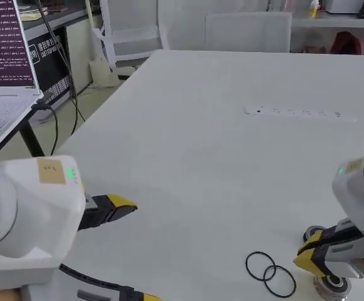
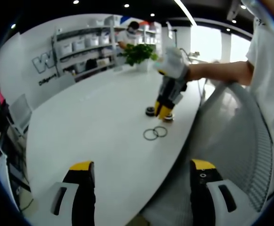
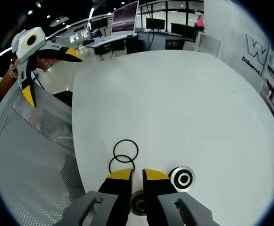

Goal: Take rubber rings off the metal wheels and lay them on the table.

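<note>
Two black rubber rings (image 1: 260,263) (image 1: 280,280) lie overlapping on the white table (image 1: 200,144); the right gripper view shows them just ahead of the jaws, rings (image 3: 126,150). My right gripper (image 1: 307,254) (image 3: 137,175) has its yellow jaws almost together, directly over one metal wheel (image 3: 139,203) (image 1: 332,285). A second metal wheel (image 3: 181,178) (image 1: 311,232) lies flat beside it. Whether anything is pinched between those jaws is hidden. My left gripper (image 1: 135,249) (image 2: 142,169) is wide open and empty, held off the table's near left edge, far from the wheels.
A white power strip (image 1: 301,113) lies far right on the table. A laptop (image 1: 3,50) stands on a side stand at far left with cables hanging. A mesh chair (image 3: 28,150) sits against the table edge under the left gripper.
</note>
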`<action>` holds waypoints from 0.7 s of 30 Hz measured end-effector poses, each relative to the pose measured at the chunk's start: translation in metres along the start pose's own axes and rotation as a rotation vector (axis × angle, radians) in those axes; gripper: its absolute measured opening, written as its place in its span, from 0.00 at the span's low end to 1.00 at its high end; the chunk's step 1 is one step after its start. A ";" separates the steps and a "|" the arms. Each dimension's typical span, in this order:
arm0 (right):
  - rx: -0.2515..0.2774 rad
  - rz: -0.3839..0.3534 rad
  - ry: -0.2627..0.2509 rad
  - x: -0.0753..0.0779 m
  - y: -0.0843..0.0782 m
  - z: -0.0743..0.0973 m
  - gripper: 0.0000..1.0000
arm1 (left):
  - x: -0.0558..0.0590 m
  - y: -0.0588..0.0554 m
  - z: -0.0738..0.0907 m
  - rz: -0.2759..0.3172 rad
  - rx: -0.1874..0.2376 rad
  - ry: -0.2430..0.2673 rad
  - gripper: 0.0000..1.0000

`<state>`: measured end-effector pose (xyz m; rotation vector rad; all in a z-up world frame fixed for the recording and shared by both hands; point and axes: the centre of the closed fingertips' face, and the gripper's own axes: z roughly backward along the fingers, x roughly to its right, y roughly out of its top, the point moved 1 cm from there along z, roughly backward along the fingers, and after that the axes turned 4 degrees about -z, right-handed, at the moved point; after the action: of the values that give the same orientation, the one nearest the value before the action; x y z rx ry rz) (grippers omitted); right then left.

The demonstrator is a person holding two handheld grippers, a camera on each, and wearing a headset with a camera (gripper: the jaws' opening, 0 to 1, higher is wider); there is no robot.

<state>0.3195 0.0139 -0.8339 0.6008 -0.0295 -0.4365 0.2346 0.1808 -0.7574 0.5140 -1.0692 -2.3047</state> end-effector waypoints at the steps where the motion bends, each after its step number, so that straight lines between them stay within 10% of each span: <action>1: 0.006 0.002 0.000 0.000 0.001 0.001 0.05 | 0.001 0.000 0.000 -0.001 -0.002 0.000 0.85; 21: 0.184 -0.082 0.032 -0.002 0.025 0.031 0.13 | 0.019 0.012 0.004 0.010 0.018 0.032 0.83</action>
<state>0.3228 0.0166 -0.7945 0.7925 -0.0145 -0.5071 0.2216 0.1653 -0.7477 0.5490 -1.0762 -2.2723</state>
